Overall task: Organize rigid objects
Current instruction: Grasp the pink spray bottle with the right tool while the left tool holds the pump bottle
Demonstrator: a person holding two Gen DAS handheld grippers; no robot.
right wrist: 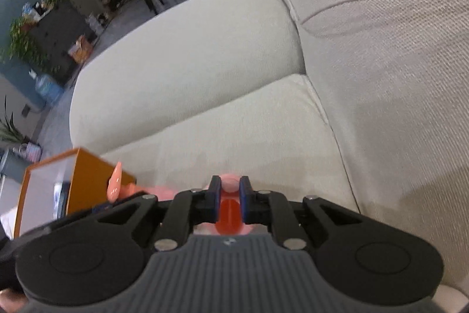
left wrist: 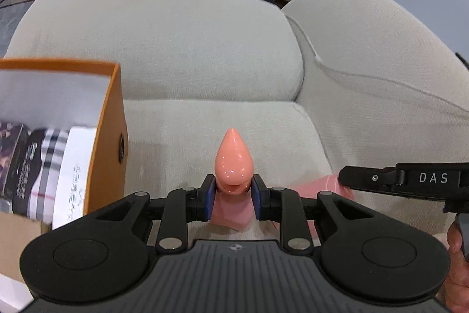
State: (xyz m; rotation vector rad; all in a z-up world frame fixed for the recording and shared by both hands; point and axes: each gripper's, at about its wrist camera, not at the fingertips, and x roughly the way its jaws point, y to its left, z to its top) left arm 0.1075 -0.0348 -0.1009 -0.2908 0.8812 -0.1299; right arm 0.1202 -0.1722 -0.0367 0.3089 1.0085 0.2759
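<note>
A glossy pink plastic toy (left wrist: 231, 154) with a teardrop tip sits between the blue pads of my left gripper (left wrist: 233, 189), which is shut on it above the sofa seat. A paler pink part runs off to the right, where a finger of my right gripper (left wrist: 346, 178) meets it. In the right wrist view my right gripper (right wrist: 230, 189) is shut on a pink piece (right wrist: 230, 182) with an orange-red inner face. The teardrop tip (right wrist: 115, 184) shows at the left. Whether both hold one toy I cannot tell.
An open orange box (left wrist: 108, 122) holding packaged items stands on the seat at the left, close to the toy; it also shows in the right wrist view (right wrist: 88, 181). The light grey sofa has an armrest (left wrist: 176, 43) behind and a back cushion (left wrist: 381, 63) to the right.
</note>
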